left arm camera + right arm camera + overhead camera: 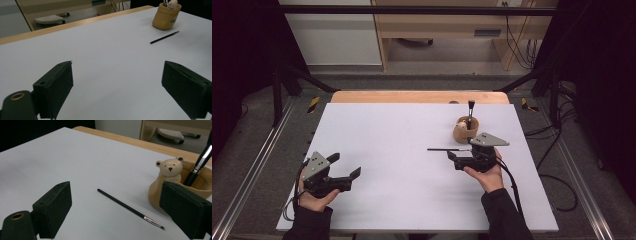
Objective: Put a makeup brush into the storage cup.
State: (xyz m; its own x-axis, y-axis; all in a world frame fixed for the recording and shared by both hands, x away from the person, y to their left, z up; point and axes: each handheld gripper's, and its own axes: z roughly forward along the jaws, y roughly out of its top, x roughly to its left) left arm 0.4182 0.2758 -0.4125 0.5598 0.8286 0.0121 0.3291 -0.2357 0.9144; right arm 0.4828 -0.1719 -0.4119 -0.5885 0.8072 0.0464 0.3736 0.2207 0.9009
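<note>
The white table carries everything. Near its front left corner the left gripper sits with jaws spread wide, holding nothing, bare surface between them. Toward the right edge the right gripper also has its jaws spread apart and grips nothing; the thin black brush lies flat on the surface between them, untouched. Just behind, toward the far right corner, stands the tan bear-shaped holder, with a thicker brush leaning inside it.
</note>
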